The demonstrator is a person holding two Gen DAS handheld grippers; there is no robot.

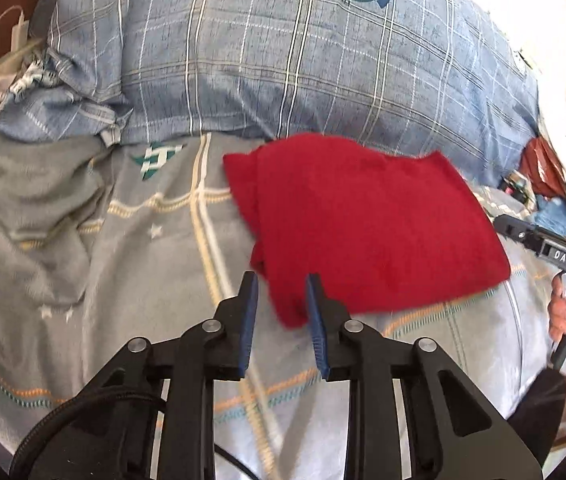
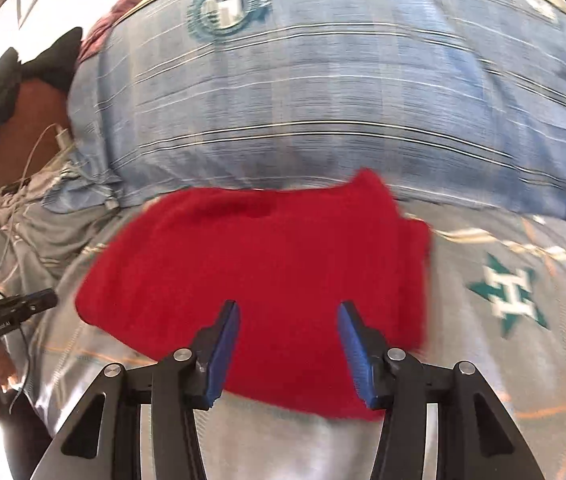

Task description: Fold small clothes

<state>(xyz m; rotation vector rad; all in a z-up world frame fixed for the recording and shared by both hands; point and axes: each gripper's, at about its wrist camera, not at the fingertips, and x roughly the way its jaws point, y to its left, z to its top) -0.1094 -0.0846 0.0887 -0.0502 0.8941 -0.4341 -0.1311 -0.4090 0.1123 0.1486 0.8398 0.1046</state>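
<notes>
A red garment [image 1: 367, 224] lies folded on the grey patterned bedsheet [image 1: 123, 240]; it also shows in the right wrist view [image 2: 259, 280]. My left gripper [image 1: 281, 280] is open, its blue pads either side of the garment's near left corner, just above it. My right gripper [image 2: 288, 307] is open and hovers over the garment's near edge, holding nothing. The right gripper's body [image 1: 555, 252] shows at the right edge of the left wrist view, held by a hand. The left gripper's body [image 2: 7, 312] shows at the left of the right wrist view.
A large blue plaid pillow [image 1: 283, 52] lies right behind the garment. A white charger and cable [image 1: 19, 32] sit at the far left by the brown headboard. Cluttered red and blue items [image 1: 543, 176] lie at the far right.
</notes>
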